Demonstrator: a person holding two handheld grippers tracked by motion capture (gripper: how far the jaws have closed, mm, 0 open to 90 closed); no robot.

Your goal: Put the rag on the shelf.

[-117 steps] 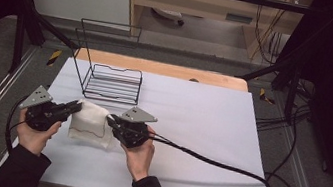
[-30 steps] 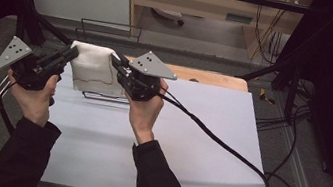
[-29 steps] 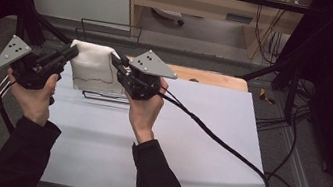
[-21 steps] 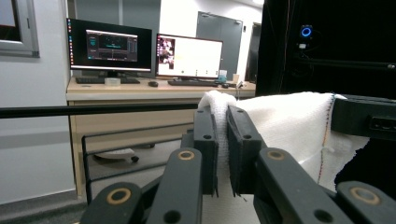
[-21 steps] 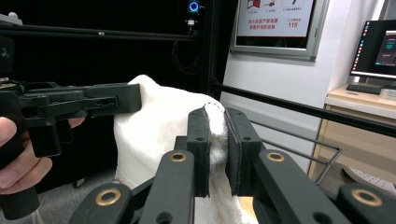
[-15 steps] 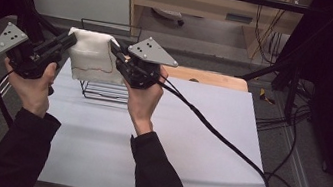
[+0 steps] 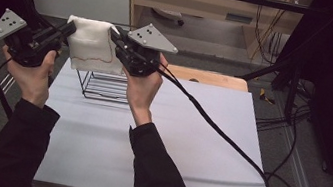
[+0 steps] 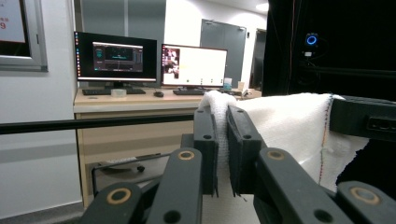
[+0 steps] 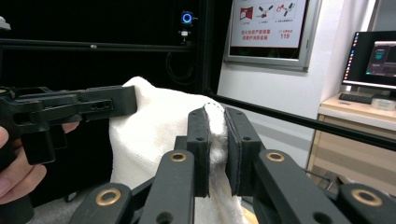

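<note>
A white folded towel (image 7: 92, 46) with a thin red stitched line hangs in the air above the black wire rack (image 7: 105, 85). My left gripper (image 7: 66, 30) is shut on its left top corner and my right gripper (image 7: 115, 38) is shut on its right top corner. In the left gripper view the towel (image 8: 285, 126) is pinched between the jaws of the left gripper (image 8: 222, 140), with the other gripper's body at the right edge. The right gripper (image 9: 215, 140) likewise pinches a fold of the towel (image 9: 154, 135) in its own view.
The wire rack stands at the far left of the white table (image 7: 187, 142). A wooden board (image 7: 212, 78) lies behind the table's far edge. The right gripper's cable (image 7: 228, 138) trails across the table to the right. Desks with monitors (image 8: 154, 60) stand beyond.
Both grippers have lifted the towel from the table's near left up and away, and now hold it stretched above the wire rack. In the last second it rose a little higher.
</note>
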